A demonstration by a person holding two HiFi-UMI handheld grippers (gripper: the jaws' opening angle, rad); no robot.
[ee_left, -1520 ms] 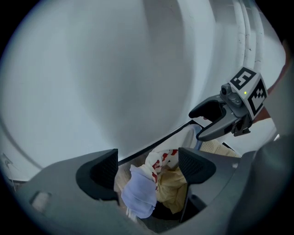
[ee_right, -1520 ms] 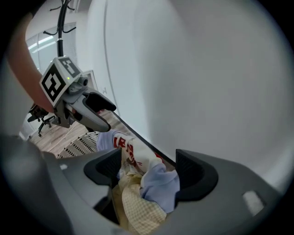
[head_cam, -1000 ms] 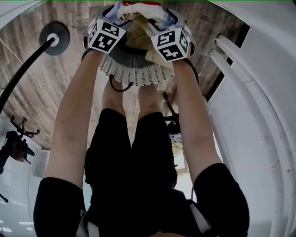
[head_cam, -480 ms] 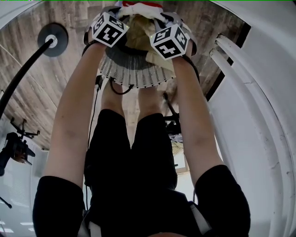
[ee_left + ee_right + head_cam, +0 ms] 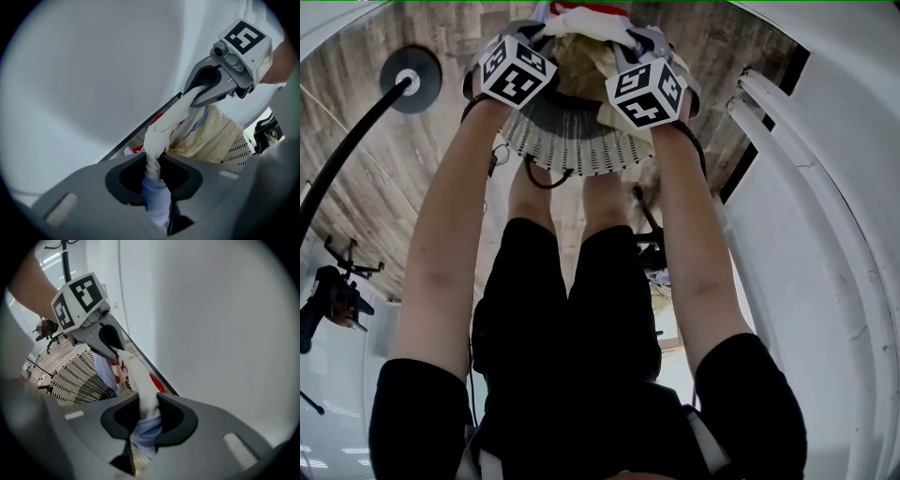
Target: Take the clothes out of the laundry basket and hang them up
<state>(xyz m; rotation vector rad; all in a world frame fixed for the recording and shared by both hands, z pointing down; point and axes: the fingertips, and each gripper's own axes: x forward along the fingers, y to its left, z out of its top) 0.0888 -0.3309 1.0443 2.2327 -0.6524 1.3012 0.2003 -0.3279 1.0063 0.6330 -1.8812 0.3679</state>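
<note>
Left gripper view: the left gripper (image 5: pixel 153 165) is clenched on a twisted rope of the white garment (image 5: pixel 161 133). Its jaws have just been closing, and a fold of light blue cloth (image 5: pixel 155 199) is caught between them with the white. The same garment runs up and across to the right gripper (image 5: pixel 199 97), which bites its other end. Just behind it lies a yellow checked garment (image 5: pixel 213 138), heaped against the slatted side of the laundry basket (image 5: pixel 236 151). The right gripper view shows that gripper's jaws, which have also just been closing, pinched on white and pale blue cloth; a red-printed part of the garment (image 5: pixel 123 373) hangs between the two grippers, above the basket's rim. In the head view both forearms (image 5: pixel 450 216) reach down to the basket, which stands on the wooden floor (image 5: pixel 356 216) beside a white wall (image 5: pixel 825 281), near the round foot of a black stand (image 5: pixel 411 77).
</note>
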